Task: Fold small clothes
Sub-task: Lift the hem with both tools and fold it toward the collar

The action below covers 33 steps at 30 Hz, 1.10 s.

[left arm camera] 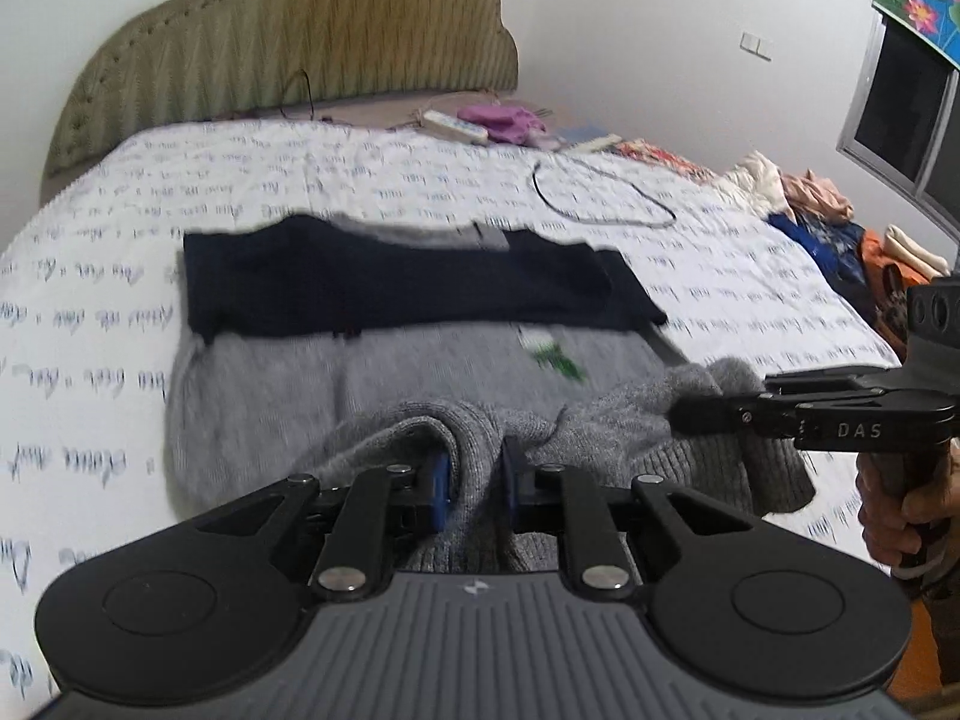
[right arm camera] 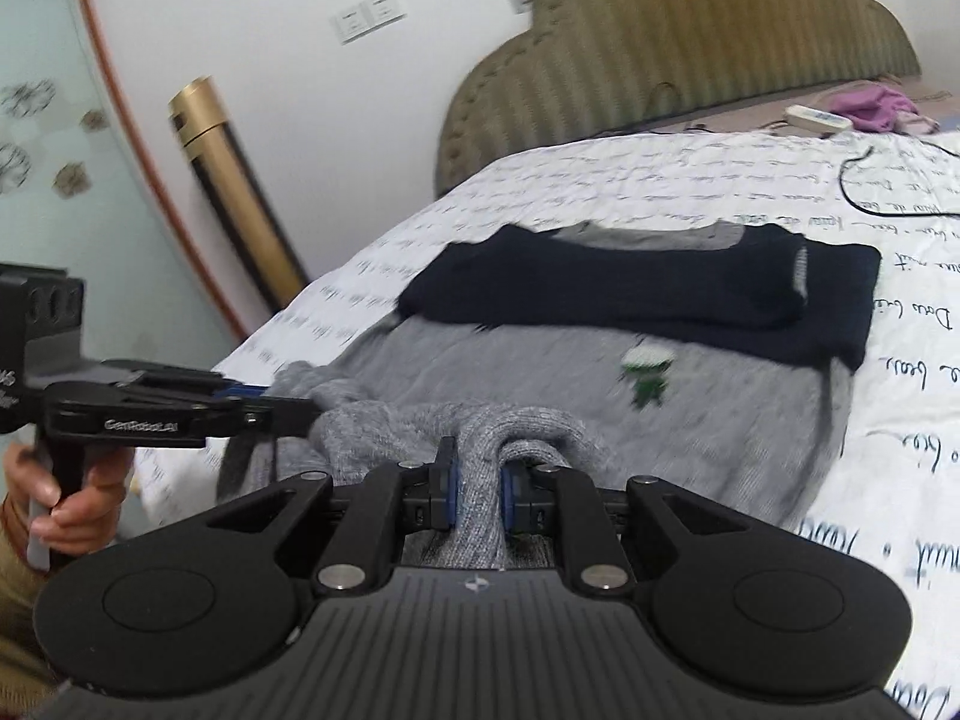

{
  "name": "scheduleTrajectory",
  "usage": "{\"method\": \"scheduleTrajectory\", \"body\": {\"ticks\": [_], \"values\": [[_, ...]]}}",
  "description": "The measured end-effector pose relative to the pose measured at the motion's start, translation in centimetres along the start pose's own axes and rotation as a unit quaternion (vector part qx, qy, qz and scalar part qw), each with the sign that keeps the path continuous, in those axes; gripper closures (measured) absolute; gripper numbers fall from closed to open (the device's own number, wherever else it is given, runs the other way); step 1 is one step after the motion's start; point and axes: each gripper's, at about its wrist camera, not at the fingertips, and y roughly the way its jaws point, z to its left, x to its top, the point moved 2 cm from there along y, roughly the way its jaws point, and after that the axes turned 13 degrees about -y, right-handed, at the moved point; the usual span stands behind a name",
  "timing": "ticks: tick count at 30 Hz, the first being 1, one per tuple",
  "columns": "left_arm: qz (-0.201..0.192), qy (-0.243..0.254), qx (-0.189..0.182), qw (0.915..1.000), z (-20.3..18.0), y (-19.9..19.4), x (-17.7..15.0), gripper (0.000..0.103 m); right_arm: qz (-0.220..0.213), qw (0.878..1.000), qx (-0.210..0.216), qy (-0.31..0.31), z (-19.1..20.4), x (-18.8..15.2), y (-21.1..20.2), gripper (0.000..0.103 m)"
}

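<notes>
Both tongs, left [left arm camera: 475,480] and right [right arm camera: 478,489], are clamped on the grey knitted sweater's [left arm camera: 270,396] near hem, probably to fold it toward the bed's [left arm camera: 90,276] headboard edge.

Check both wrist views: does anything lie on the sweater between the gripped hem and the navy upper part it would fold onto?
Nothing visible does. Both grippers, left and right, clamp the gray hem of the sweater; only its own green patch lies between.
</notes>
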Motion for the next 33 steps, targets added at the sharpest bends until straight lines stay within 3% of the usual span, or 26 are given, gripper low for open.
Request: {"method": "scheduleTrajectory", "body": {"ticks": [11, 17, 21, 25, 30, 33], "values": [[-0.009, -0.009, 0.021, 0.9997, 0.6, 4.8, 6.3, 0.086, -0.034, 0.998, -0.030, 0.051, -5.6, 3.1, 3.4, 0.085], [0.027, -0.033, 0.040, 0.9983, 1.3, 8.1, 9.7, 0.086, -0.032, 0.996, -0.057, 0.068, -8.9, 5.2, 6.0, 0.085], [0.039, 0.008, 0.101, 0.9941, 1.3, 11.0, 11.7, 0.086, -0.024, 0.993, -0.077, 0.083, -11.2, 5.8, 7.9, 0.085], [0.050, 0.002, 0.132, 0.9900, 3.0, 14.9, 12.6, 0.086, -0.020, 0.988, -0.080, 0.128, -14.3, 5.6, 10.4, 0.085], [0.059, -0.068, 0.097, 0.9912, 6.0, 17.2, 12.6, 0.086, 0.017, 0.978, -0.071, 0.196, -17.7, 3.8, 12.9, 0.077], [0.059, -0.086, 0.073, 0.9919, 6.9, 16.2, 12.2, 0.086, 0.012, 0.980, -0.043, 0.196, -17.7, 3.2, 12.0, 0.064]]}}
